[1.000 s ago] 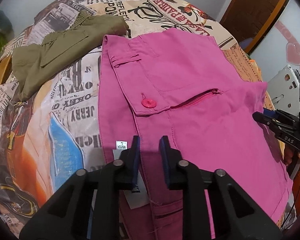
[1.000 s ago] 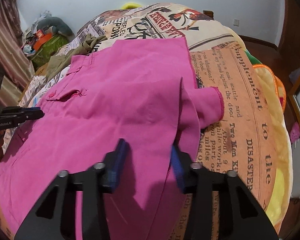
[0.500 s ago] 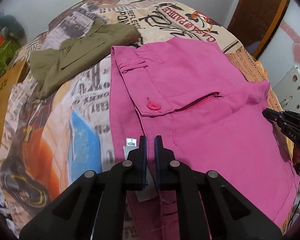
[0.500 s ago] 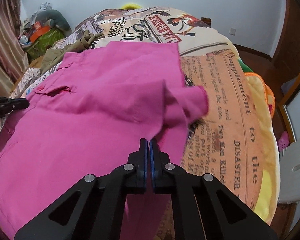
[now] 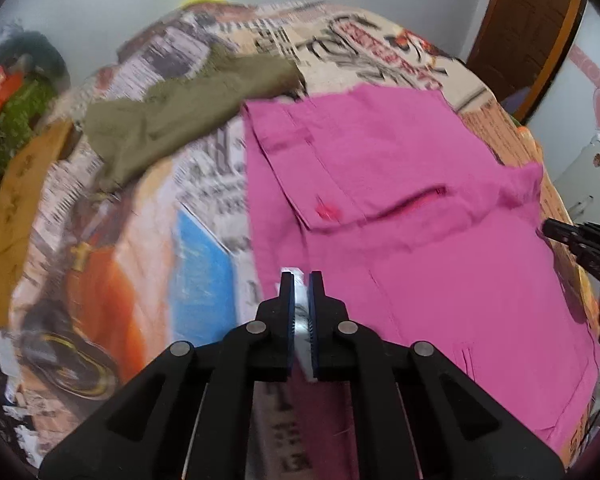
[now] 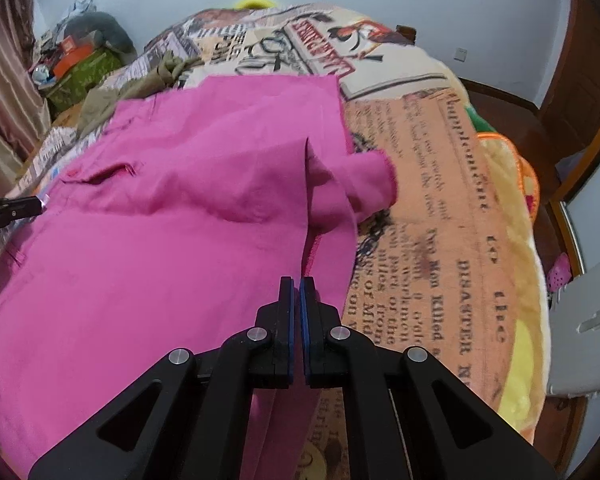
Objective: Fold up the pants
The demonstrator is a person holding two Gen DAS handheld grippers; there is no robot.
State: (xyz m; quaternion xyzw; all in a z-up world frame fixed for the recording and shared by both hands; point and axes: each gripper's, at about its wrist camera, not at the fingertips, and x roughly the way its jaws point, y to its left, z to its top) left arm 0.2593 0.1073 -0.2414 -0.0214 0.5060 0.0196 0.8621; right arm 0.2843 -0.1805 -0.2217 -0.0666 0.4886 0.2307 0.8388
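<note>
The pink pants [image 5: 400, 200] lie spread on the newspaper-print bed cover, waistband and buttoned pocket flap at the far side. My left gripper [image 5: 299, 280] is shut on the pants' near left edge, with the white label pinched between its pads. My right gripper [image 6: 297, 282] is shut on the pants' [image 6: 172, 240] near right edge, where the cloth rises in a ridge. A small pink flap [image 6: 372, 176] sticks out to the right. Each gripper shows at the edge of the other's view: the right one in the left wrist view [image 5: 580, 240], the left one in the right wrist view [image 6: 12, 212].
Olive-green pants [image 5: 180, 120] lie crumpled at the far left of the bed [image 6: 460, 200]. Boxes and clutter [image 6: 80, 60] stand by the curtain on the left. A wooden door [image 5: 532, 28] and a white appliance [image 5: 592, 176] are to the right.
Both grippers closed from open onto the pants' near edge. They have since lifted and pulled it, so the cloth is raised into ridges and the views shifted.
</note>
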